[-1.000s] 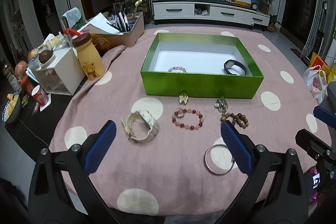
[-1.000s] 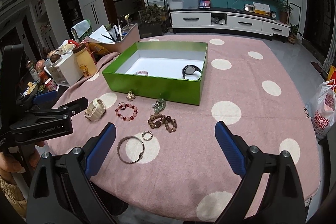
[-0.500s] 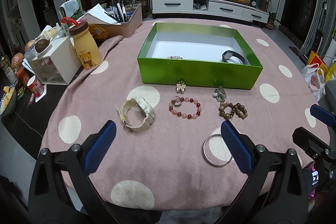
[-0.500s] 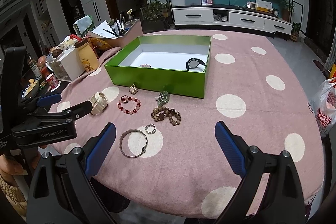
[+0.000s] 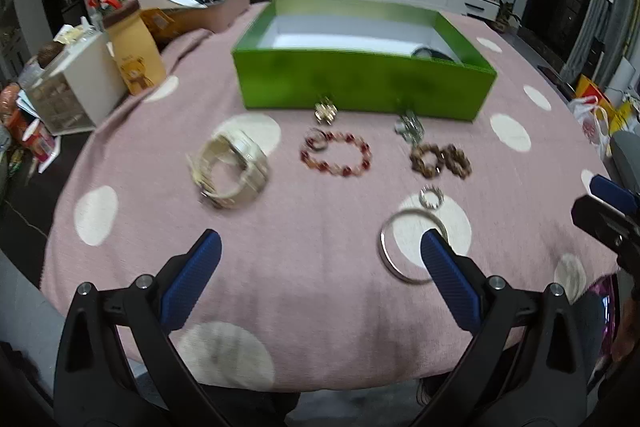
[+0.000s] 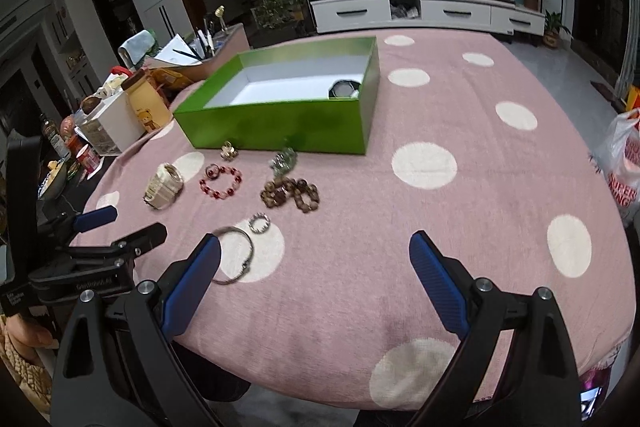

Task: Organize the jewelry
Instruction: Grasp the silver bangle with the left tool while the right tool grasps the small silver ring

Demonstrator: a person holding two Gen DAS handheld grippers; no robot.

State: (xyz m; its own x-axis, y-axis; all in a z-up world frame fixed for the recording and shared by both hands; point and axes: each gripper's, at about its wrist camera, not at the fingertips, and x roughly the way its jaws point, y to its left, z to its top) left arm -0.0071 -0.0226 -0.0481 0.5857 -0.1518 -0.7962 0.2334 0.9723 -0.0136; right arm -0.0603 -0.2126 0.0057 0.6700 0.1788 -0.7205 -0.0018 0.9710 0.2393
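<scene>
I have both tools held low over the near edge of the table, and neither is touching anything. My left gripper (image 5: 320,247) has its blue pads spread wide with only pink dotted tablecloth (image 5: 320,291) between them; just ahead of its left pad lies the cream watch (image 5: 230,169), and its right pad overlaps the near rim of the silver bangle (image 5: 400,251) in the left wrist view. A little beyond that pad sits the small silver ring (image 5: 431,197). Further ahead, roughly centred between the pads, is the red bead bracelet (image 5: 338,157) with a small ring touching its left end, and to its right the brown bead bracelet (image 5: 440,159). Past those, close against the front wall of the green box (image 5: 360,87), are a gold charm (image 5: 326,111) and a silvery-green trinket (image 5: 408,125). A black watch (image 5: 434,53) lies inside the box at its far right. My right gripper (image 6: 314,251) is likewise splayed open and empty; the bangle sits just ahead of its left pad, the rest of the jewelry is ahead and to the left, and bare cloth lies straight ahead.
</scene>
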